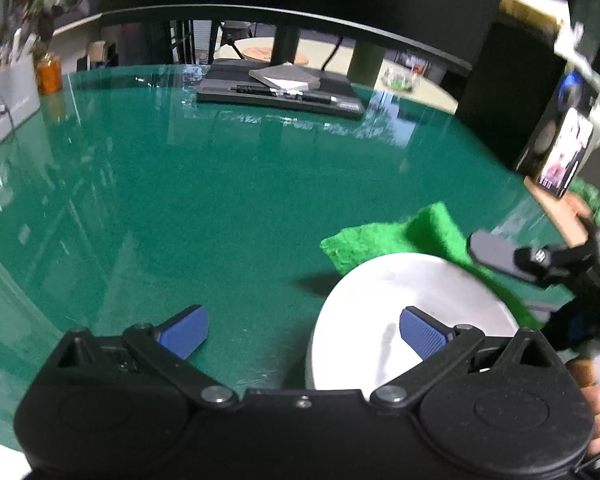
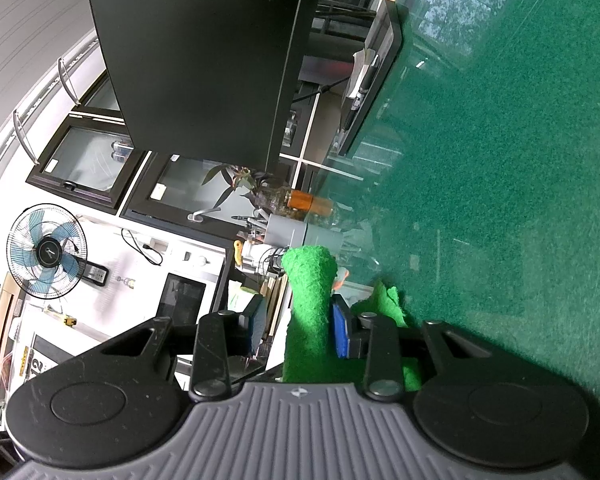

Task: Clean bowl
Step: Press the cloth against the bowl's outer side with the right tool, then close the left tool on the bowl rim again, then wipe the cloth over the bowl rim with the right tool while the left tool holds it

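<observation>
Partly hidden white bowl [image 1: 404, 320], blurred green cloth [image 1: 384, 240], left gripper [image 1: 304, 334] agape

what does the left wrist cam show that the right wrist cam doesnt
Only the left wrist view shows the white bowl, with the open left claw straddling its near rim, one blue pad inside. It also shows a phone at the right edge.

Only the right wrist view shows a wall fan and dark windows.

Both show the green sponge cloth, which sits between the right claw's fingers, though a gap shows on one side, so the grip is unclear. Both also show the green table, black monitor and an orange bottle.
</observation>
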The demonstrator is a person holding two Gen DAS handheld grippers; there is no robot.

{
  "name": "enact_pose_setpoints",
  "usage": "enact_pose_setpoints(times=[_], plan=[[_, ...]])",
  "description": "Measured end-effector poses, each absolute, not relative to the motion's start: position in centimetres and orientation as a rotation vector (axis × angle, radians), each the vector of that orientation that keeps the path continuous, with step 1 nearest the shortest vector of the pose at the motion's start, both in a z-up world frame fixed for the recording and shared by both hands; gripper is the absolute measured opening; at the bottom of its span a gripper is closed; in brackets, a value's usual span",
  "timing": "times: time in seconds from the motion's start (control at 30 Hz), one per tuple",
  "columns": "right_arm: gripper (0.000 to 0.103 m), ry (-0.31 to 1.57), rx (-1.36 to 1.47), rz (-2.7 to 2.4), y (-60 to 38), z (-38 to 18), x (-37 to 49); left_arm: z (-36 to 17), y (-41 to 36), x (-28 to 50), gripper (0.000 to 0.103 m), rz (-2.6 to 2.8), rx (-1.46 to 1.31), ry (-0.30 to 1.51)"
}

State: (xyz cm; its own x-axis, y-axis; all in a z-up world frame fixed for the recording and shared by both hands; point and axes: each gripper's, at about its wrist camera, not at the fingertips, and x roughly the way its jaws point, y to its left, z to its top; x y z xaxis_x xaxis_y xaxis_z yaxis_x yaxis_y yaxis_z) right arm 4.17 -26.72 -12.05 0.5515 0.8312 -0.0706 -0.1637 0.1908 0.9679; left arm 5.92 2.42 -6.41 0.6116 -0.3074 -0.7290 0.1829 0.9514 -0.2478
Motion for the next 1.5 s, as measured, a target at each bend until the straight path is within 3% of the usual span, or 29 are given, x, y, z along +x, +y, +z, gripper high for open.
enact_pose_setpoints(times=[0.3,0.5,0.57,0.63,0.77,1.5], plan=[[0.033,0.706,1.172,0.783,-26.8,-12.0,4.2,-5.9,2.9,4.4,0.103,-0.270,-0.199,0.909],[0.027,0.711,1.169,0.721,-27.0,-11.8,3.9,-5.8,3.1,2.9,0.100,-0.289,-0.203,0.923],[0.025,0.712,1.179,0.700,-27.2,-11.9,3.8,-5.7,2.8,2.8,0.085,-0.280,-0.180,0.919],[0.025,0.711,1.187,0.691,-27.4,-12.0,3.7,-5.5,2.5,2.7,0.045,-0.269,-0.152,0.909],[0.025,0.704,1.194,0.693,-27.5,-12.2,3.7,-5.6,2.3,3.3,0.021,-0.287,-0.159,0.905],[0.024,0.740,1.220,0.653,-27.5,-11.5,3.2,-5.3,1.7,2.5,0.017,-0.270,-0.144,0.903]])
